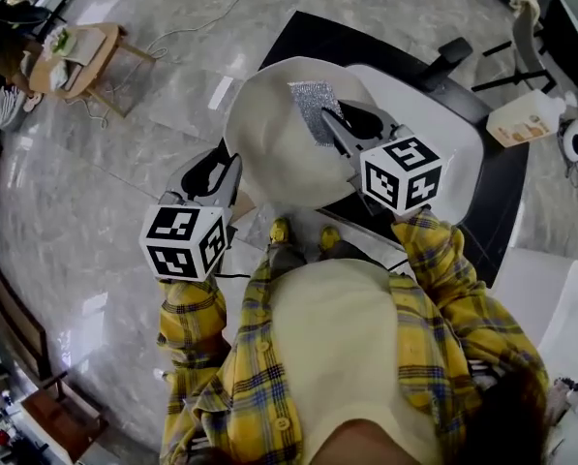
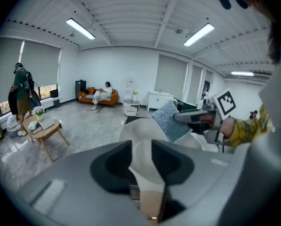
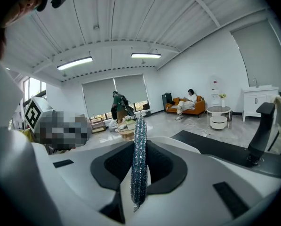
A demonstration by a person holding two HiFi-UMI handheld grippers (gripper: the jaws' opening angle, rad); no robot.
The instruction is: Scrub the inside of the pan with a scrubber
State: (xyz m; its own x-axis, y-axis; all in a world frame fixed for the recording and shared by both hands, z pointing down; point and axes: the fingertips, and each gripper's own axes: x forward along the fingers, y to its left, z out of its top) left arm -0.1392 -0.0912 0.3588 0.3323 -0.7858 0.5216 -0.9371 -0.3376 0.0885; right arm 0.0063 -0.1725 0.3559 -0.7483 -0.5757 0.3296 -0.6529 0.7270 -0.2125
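Note:
I see a cream pan tilted above the white table, its inside facing the right gripper. Its handle runs between the jaws of my left gripper, which stand apart around it. In the left gripper view the pan widens just beyond that gripper. My right gripper is shut on a silver sparkly scrubber that lies against the pan's upper inside. In the right gripper view the scrubber stands edge-on, pinched between the jaws of that gripper. From the left gripper view the scrubber appears as a flat grey square.
A black mat lies under the white table. A white bottle and an office chair are at the right. A small wooden table stands far left. A person sits on an orange sofa; another person stands by the windows.

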